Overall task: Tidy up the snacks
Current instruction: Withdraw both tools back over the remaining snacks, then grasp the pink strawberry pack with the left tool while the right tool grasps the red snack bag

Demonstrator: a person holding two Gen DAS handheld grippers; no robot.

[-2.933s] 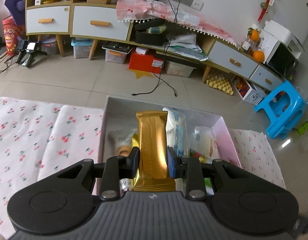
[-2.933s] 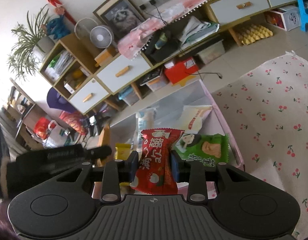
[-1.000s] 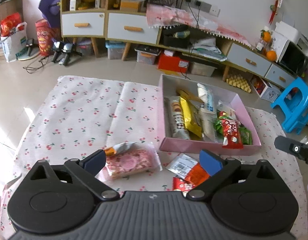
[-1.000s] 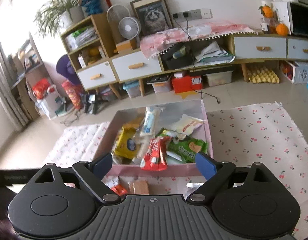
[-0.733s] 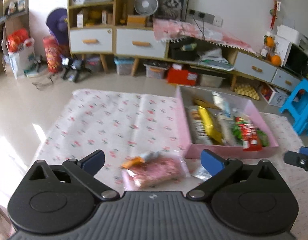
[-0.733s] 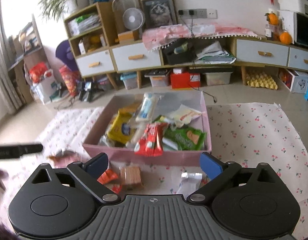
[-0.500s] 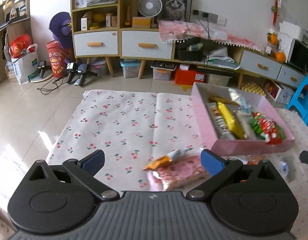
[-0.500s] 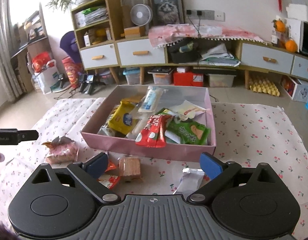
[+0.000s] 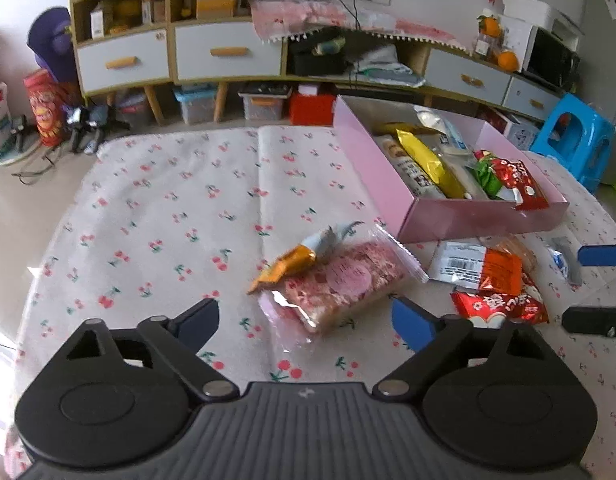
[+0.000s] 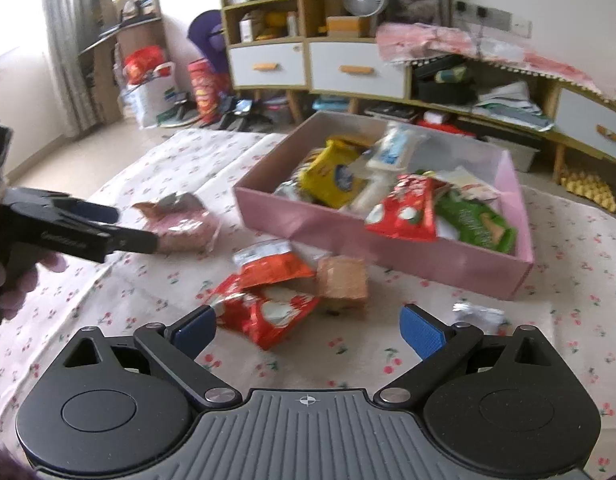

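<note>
Hovering over the cherry-print cloth, the left tool has its jaws spread apart, though they have just been closing a little, and nothing is pressed between them. Just ahead of its fingertips lies a pink snack pack in clear wrap, with a small orange-tipped wrapper resting against its far edge. The right tool also stands wide apart and empty, pointing down at a red snack bag that lies near its left finger. An orange packet overlaps that bag, and a tan square cake sits just beside both. A small silver wrapper lies near the right finger. Behind these loose snacks stands the pink box, already holding a yellow bag, a red pack, a green pack and a white tube-like pack. Seen from the right wrist, the left tool reaches in beside the pink snack pack, held in a person's hand.
</note>
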